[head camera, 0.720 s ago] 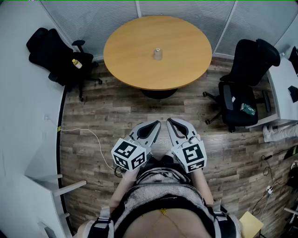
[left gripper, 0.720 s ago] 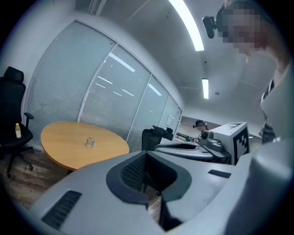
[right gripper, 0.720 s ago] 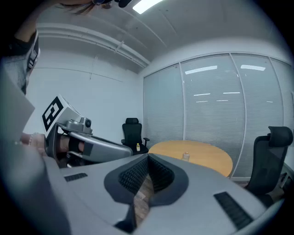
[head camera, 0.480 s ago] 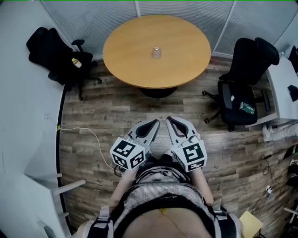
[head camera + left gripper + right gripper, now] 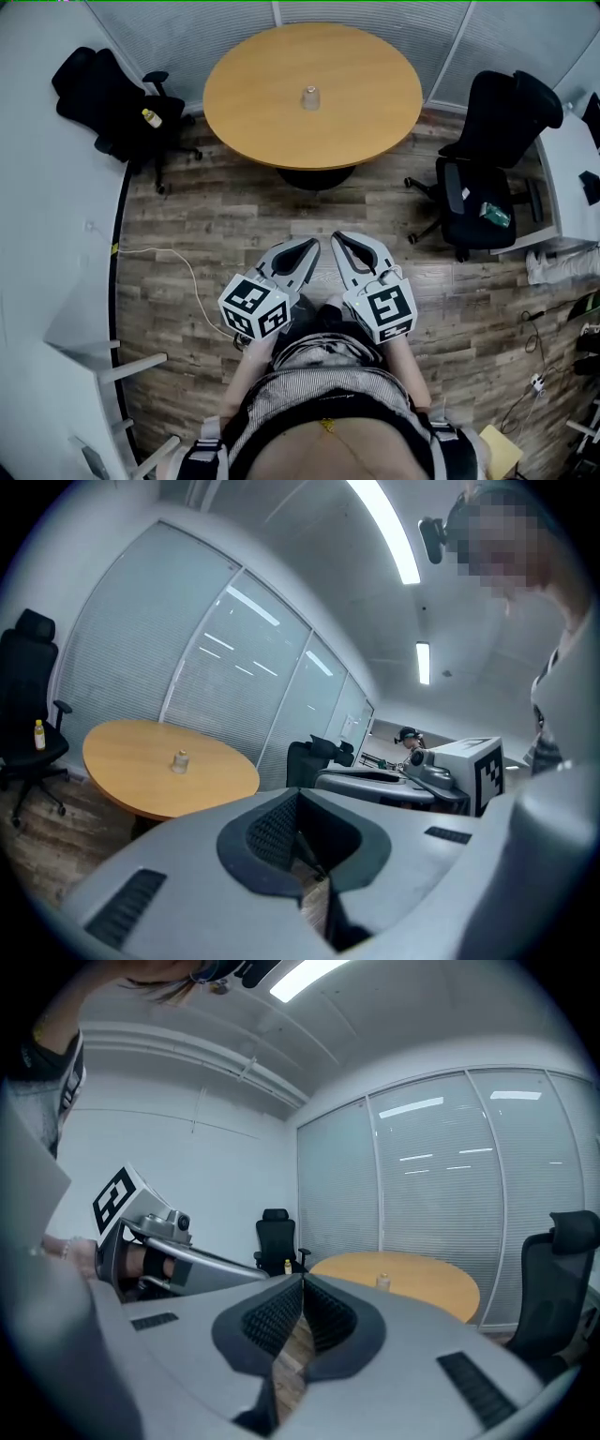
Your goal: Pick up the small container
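Round wooden table (image 5: 375,131) sliding a touch higher in the head view than a moment ago, left gripper (image 5: 312,247) and right gripper (image 5: 339,240) still low by the person's waist, both jaw pairs pressed together on nothing, small container (image 5: 310,97) upright mid-table, well apart from both.

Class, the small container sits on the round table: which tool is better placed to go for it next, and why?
Right, marginally. The right tool and left tool are both shut, empty and far from the small container, but the right one points nearer to it.
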{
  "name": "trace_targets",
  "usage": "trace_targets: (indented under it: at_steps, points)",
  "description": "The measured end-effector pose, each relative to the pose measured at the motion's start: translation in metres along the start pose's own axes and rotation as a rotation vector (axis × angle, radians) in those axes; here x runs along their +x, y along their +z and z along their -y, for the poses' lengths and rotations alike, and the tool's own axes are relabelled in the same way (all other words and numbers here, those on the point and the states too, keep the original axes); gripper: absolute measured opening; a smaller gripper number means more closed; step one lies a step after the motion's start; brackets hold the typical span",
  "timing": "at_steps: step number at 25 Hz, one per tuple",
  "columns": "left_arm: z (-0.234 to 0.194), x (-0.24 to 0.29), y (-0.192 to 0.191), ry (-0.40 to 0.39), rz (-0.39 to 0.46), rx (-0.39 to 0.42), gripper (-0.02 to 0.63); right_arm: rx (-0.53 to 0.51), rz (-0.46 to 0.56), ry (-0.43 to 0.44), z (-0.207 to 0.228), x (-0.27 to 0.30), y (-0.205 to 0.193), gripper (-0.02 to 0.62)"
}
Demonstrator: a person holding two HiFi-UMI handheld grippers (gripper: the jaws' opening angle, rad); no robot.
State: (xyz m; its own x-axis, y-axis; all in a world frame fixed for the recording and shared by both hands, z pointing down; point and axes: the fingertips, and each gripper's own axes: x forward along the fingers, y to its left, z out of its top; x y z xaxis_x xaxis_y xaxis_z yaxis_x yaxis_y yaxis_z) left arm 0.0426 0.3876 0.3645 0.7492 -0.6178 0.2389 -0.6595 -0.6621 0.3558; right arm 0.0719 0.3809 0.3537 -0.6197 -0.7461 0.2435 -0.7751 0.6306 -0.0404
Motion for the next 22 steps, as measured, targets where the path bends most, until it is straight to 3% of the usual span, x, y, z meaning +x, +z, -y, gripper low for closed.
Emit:
trace_targets:
  at_steps: [5,10,15,22]
  points:
    - [-0.001,0.004,0.001,0.002,0.0,-0.014,0.005,0.081,0.054,0.019,0.01,-0.002,0.006,0.02]
    - [-0.009,0.015,0.006,-0.023,-0.002,-0.018,0.005,0.025,0.034,-0.015,0.021,0.009,0.007,0.02]
    - [-0.028,0.026,0.014,-0.039,-0.01,-0.022,0.005,0.067,0.047,-0.027,0.03,0.025,0.014,0.02]
    - [-0.053,0.053,0.033,-0.104,-0.04,0.021,0.005,0.046,0.029,-0.069,0.055,0.059,0.022,0.02]
